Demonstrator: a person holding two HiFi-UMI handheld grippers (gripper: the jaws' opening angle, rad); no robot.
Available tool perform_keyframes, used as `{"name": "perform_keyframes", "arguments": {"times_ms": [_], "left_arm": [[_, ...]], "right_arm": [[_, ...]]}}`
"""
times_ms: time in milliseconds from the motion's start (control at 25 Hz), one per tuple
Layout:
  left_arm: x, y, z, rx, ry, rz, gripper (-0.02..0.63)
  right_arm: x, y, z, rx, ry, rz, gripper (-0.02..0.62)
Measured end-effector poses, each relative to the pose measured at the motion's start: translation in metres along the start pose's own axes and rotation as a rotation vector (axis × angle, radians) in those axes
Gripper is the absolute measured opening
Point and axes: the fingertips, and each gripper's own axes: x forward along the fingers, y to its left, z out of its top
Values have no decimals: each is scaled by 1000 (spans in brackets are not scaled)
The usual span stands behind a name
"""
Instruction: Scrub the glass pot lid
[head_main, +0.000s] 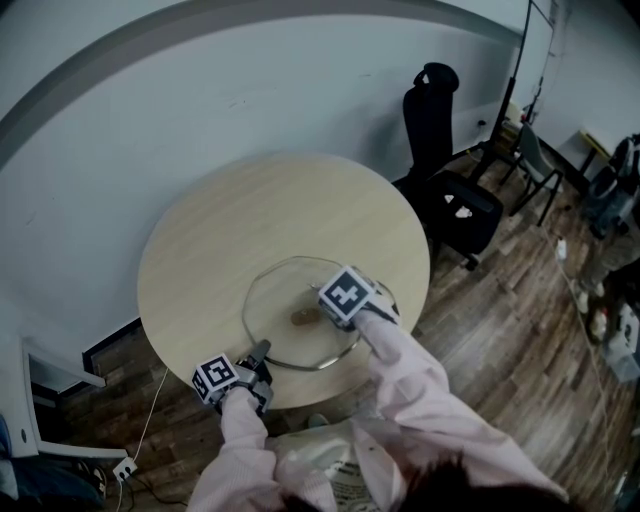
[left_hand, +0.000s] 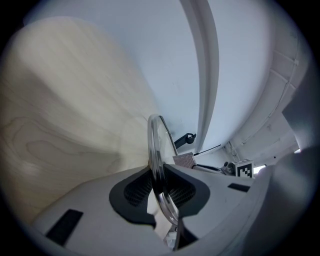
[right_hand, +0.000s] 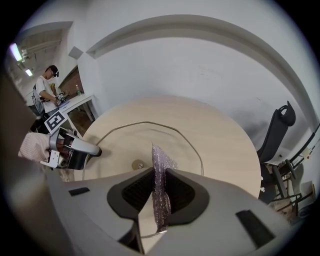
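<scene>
- Pink sleeves (head_main: 405, 385) fill the foot of the head view, each arm ending in a hand-held gripper over a round table.
- Left gripper (left_hand: 159, 181), held nearly level, has its jaws closed narrowly on the near rim of the glass pot lid (head_main: 285, 290), apparently to pin it so it cannot slide or spin under scrubbing.
- Right gripper (right_hand: 159, 189) pinches a glittery lilac scouring pad (right_hand: 161, 167) by one edge, jaws almost together. It tilts steeply down so that the pad's free end reaches toward the glass beside the small centre knob (right_hand: 137, 164).
- Whether pad meets glass cannot be told from these views.
- Lid lies on the near half of the pale wooden table (head_main: 230, 215), close to the person's edge and within reach of both tools.
- Scrubbing looks ready to begin at the middle of the lid, with the rim grip likely to matter most once pressure goes on.
- Beyond the table's right side stands a black office chair (head_main: 450, 190) on a dark plank floor (head_main: 500, 310), with a pale wall (head_main: 120, 110) behind.
- Another person (right_hand: 46, 87) stands at a desk in the distance.
</scene>
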Motion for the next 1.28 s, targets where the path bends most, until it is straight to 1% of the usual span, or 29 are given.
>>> {"name": "perform_keyframes", "arguments": {"times_ms": [200,400,520,560,680,800,1000,1280], "left_arm": [[-1,0,0,-1,-3,-2,71],[0,-1,-1,-2,-4,-3,71],[1,0,0,-1,1,-1,71],[1,0,0,-1,3,0,71],[0,0,1,-1,3,0,71],[1,-1,1,-1,4,0,71],[1,0,2,-1,3,0,71],[-1,0,2,-3,-1,2,71]], "right_arm": [[5,12,-1,18,3,22,86],[7,15,4,23,-20,34,86],[8,14,5,28,-16,21,86],[10,16,8,24,-29,27,86],[18,31,22,10,-98,85,86],[17,35,21,21,-90,91,86],[23,49,26,47,-118,152,86],[23,59,27,56,-129,178,85]]}}
